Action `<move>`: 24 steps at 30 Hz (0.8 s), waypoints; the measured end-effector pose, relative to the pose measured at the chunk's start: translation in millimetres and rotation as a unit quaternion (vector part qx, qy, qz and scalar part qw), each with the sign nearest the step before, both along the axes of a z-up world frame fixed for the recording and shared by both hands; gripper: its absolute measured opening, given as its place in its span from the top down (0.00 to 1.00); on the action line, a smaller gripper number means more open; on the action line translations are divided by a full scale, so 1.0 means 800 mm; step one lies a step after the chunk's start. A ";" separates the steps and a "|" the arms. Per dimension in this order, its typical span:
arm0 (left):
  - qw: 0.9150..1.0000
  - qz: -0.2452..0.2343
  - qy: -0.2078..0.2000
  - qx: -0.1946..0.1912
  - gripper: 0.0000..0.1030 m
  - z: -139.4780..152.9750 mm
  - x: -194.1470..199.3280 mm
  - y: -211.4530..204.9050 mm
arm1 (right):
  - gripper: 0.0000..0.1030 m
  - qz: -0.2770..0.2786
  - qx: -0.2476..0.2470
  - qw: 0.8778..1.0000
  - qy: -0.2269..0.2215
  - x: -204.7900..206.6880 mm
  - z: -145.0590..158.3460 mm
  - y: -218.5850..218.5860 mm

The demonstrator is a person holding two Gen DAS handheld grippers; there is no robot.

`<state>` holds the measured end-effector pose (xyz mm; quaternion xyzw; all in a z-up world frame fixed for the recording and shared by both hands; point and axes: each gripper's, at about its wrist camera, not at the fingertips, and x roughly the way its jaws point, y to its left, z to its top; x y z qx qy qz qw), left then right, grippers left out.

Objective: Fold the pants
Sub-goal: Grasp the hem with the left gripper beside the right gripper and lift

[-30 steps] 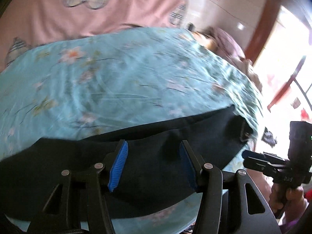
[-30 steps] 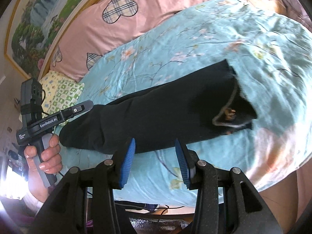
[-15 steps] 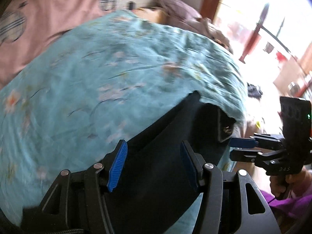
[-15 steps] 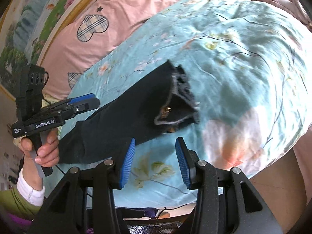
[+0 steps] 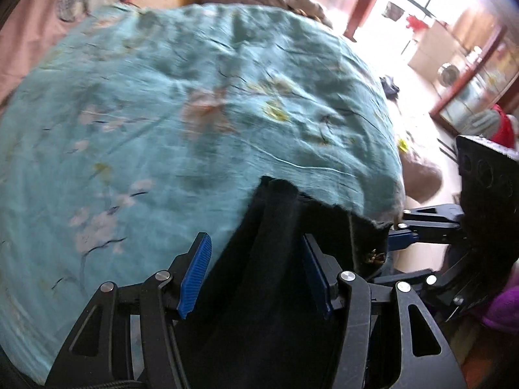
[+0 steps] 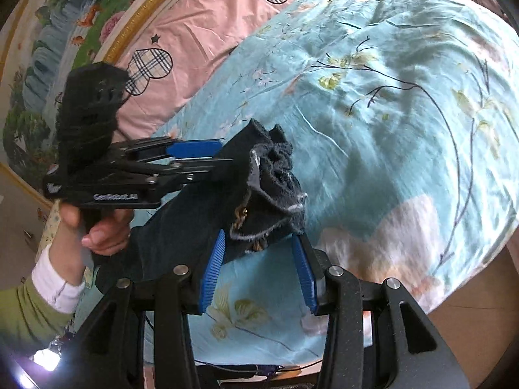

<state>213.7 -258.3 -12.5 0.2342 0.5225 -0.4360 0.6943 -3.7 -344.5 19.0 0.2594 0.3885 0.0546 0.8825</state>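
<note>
Black pants (image 5: 272, 259) lie bunched lengthwise on the teal floral bedspread (image 5: 162, 113), near its front edge.

Left gripper (image 5: 256, 272): from my left wrist view the jaws stand wide apart, blue pads (image 5: 196, 275) on either side of the dark cloth. The pants run up between the fingers and end just beyond the tips in a rumpled edge. The fabric fills the gap, yet I cannot tell whether either pad presses it.

Right gripper (image 6: 259, 265): jaws also well open. The crumpled waist end of the pants, with a small brass-coloured fitting (image 6: 241, 217) and a pale frayed hem, sits just ahead of and between the fingertips. Nothing clamped that I can see.

What each view adds:
- Right wrist view shows the left gripper from the side, held in a bare hand (image 6: 97, 227) with a green sleeve and white cuff. Its fingers reach onto the pants' upper edge. It also shows the pink heart-patterned pillow (image 6: 201, 26) and a landscape painting (image 6: 42, 48) behind the bed.
- Left wrist view shows the right gripper low at the right, at the waist end, and a bright room with a red-framed doorway (image 5: 363, 3) beyond the bed.
</note>
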 end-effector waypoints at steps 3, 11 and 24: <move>0.999 -0.010 0.031 0.010 0.49 -0.018 0.010 -0.013 | 0.57 0.001 0.009 1.000 -0.022 -0.001 -0.008 0.000; 0.998 -0.003 0.051 -0.022 0.91 -0.003 0.023 -0.036 | 0.87 -0.027 0.082 0.995 -0.059 -0.012 -0.021 -0.030; 0.992 0.018 -0.004 -0.125 0.91 0.092 0.000 -0.005 | 0.88 -0.004 0.086 0.986 -0.140 -0.025 0.054 -0.037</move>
